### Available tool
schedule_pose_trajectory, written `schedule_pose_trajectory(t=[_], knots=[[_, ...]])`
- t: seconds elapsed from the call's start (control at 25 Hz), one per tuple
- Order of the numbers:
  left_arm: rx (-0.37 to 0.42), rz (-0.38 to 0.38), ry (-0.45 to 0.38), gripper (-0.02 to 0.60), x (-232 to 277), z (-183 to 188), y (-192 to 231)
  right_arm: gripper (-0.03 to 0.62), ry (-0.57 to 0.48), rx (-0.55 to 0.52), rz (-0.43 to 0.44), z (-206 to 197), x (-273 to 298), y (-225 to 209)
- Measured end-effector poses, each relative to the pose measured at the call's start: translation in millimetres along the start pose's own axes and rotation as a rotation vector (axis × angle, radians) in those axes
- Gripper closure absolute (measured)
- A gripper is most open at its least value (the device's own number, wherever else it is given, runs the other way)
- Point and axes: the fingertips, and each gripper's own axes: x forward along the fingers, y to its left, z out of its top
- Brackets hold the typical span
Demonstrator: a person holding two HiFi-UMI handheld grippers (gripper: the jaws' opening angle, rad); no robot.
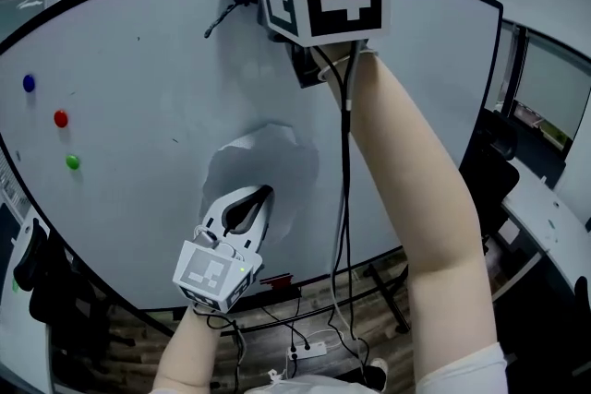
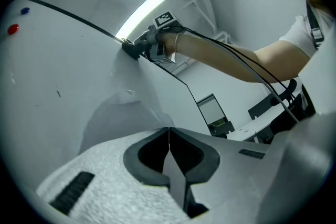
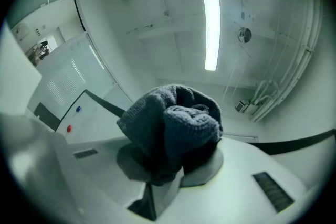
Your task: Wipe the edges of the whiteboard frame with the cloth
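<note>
Right hand-held gripper (image 3: 173, 162) is up at full arm's reach, its jaws clamped on a dark knitted cloth (image 3: 172, 118) that bunches out past the tips in a loose wad. From where I stand, the wad sits right at the black frame (image 3: 105, 103) along the top edge of the whiteboard (image 1: 138, 106); whether it is pressing on the frame or only just beside it, I can't tell.

That cloth looks soft, light and floppy, so I'd guess it will fold around the frame's lip easily and carry no weight worth minding. It could also drag loose if pinched only by a corner. The hold through the middle of the bundle, with plenty of fabric sticking out in front, seems the sensible one.

Lower down, the left hand-held gripper (image 2: 169, 140) has its jaws together with nothing between them. It points at the board's white face, close to it, well below the cloth. Three small magnets (image 1: 61, 118) dot the board's left side.
</note>
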Motion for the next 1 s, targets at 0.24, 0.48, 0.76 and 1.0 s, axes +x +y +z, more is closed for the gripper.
schedule_pose_trajectory(t=[0.24, 0.48, 0.76, 1.0], knots=[[-0.023, 0.040, -0.005, 0.561, 49, -12, -26, 0.525, -0.018, -0.006, 0.001, -11, -17, -58], [0.001, 0.064, 0.014, 0.561, 101, -23, -55, 0.525, -0.018, -0.050, 0.025, -24, -37, -114], [-0.008, 0.091, -0.029, 0.561, 164, -10, -83, 0.525, -0.012, -0.056, 0.046, -35, -53, -176], [-0.070, 0.081, -0.036, 0.561, 217, -8, -120, 0.525, 0.000, -0.054, 0.049, -46, -71, -232]])
